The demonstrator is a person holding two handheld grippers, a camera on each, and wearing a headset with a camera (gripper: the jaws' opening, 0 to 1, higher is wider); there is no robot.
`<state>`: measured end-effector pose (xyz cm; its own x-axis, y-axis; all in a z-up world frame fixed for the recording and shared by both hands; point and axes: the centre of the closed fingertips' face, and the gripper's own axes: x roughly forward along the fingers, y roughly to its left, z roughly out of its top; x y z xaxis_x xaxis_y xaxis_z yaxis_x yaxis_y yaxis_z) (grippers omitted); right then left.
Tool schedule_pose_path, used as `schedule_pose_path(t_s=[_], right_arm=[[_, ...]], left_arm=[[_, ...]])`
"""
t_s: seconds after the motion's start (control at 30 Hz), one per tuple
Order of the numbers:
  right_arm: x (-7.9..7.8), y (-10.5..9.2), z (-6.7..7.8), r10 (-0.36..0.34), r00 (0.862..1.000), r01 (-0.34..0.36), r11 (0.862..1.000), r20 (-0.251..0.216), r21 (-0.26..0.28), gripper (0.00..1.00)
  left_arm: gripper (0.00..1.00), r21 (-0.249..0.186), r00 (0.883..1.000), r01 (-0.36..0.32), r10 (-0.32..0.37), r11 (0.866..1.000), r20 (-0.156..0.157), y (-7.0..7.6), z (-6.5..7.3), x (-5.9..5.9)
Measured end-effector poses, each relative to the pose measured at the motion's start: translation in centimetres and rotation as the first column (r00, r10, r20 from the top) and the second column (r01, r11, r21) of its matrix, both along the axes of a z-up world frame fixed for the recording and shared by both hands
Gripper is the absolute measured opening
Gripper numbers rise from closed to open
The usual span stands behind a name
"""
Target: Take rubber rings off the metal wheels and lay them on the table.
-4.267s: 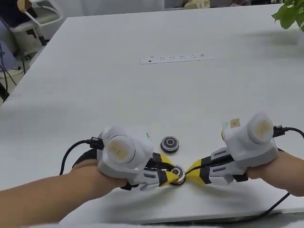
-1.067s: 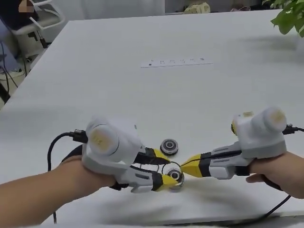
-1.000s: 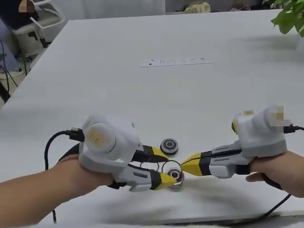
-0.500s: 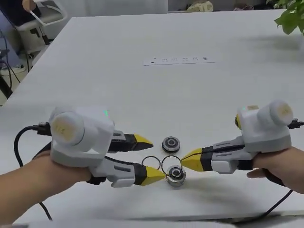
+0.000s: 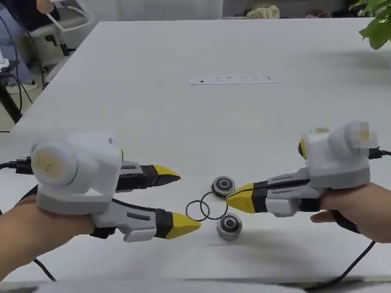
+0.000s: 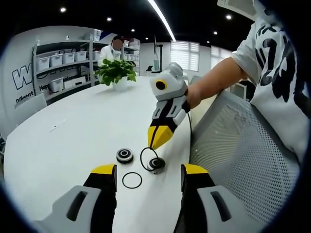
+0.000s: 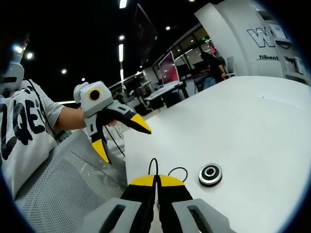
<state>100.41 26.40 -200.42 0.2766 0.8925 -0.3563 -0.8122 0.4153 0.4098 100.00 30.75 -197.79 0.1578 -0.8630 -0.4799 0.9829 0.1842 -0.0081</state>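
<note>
The right tongs (image 5: 228, 199) are clenched, their yellow tips pinching a thin black rubber ring (image 5: 215, 205) by its right edge. In the left gripper view this ring hangs from the tips with its lower edge down by the near wheel (image 5: 229, 225) — whether it touches the wheel I cannot tell. A second ring (image 5: 196, 210) lies flat on the white desk (image 5: 153, 91) just left of the held one; in the head view the two loops overlap.

The left tongs (image 5: 181, 200) are released, jaws spread wide and grasping nothing. Their yellow tips sit to the left of both rings, one tip farther and one nearer, and the loose ring lies just right of the gap between them.

The near wheel rests on the desk just right of the nearer left tip and on the near side of the right tips; its rim looks pale grey. The far wheel (image 5: 223, 185) lies just beyond the right tips, apart from the rings, and has a dark outer band. Farther out, in the middle of the desk, lies a white power strip (image 5: 234, 79), and a green plant (image 5: 377, 23) stands at the far right corner.
</note>
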Motion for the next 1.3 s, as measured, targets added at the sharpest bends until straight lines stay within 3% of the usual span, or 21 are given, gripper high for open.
schedule_pose_path(t_s=[0.43, 1.3], right_arm=[[1.0, 1.6, 0.0, 0.023, 1.0, -0.023, 1.0, 0.008, -0.01, 0.0], [2.9, 1.8, -5.1, -0.015, 0.999, 0.008, 0.989, -0.048, -0.147, 0.0]], left_arm=[[0.58, -0.002, 0.999, -0.041, 0.041, 0.999, 0.009, 1.8, 0.2, 0.4], [0.64, 0.002, 0.995, -0.101, 0.101, 0.995, -0.018, 3.7, -0.8, 0.4]])
